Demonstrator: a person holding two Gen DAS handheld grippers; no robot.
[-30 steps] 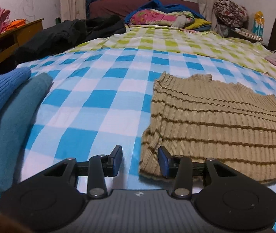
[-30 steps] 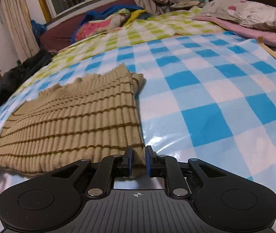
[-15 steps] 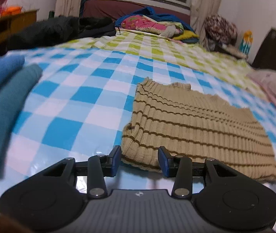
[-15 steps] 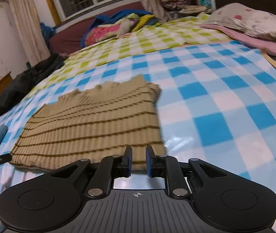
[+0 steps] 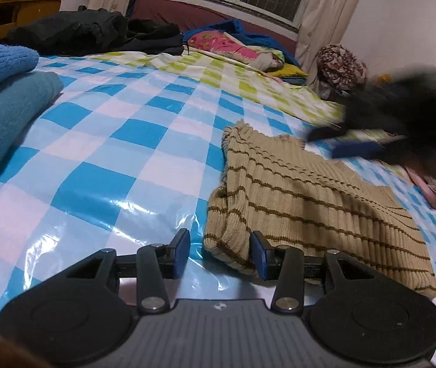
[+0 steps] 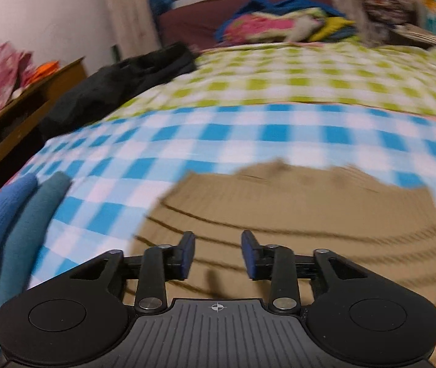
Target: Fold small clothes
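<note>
A tan ribbed sweater with brown stripes (image 5: pixel 310 202) lies flat on the blue-and-white checked sheet (image 5: pixel 119 159). My left gripper (image 5: pixel 219 249) is open low over the sheet. The sweater's near left corner bulges up between its fingers, against the right pad; the left pad stands clear of it. My right gripper (image 6: pixel 218 245) hovers above the sweater (image 6: pixel 310 214) with its jaws opening and nothing between them. In the left wrist view the right gripper (image 5: pixel 343 142) is a dark blur over the sweater's far edge.
Folded blue and teal knitwear (image 5: pixel 3 92) is stacked at the left of the bed. Black clothes (image 5: pixel 95 30), a bedding pile (image 5: pixel 233 43) and a green checked sheet (image 6: pixel 279 76) lie farther back. A wooden cabinet (image 5: pixel 18 9) stands at the left.
The right gripper let go of the sweater's near right corner, opened and swung left and up over the sweater. The left gripper moved in on the sweater's near left corner.
</note>
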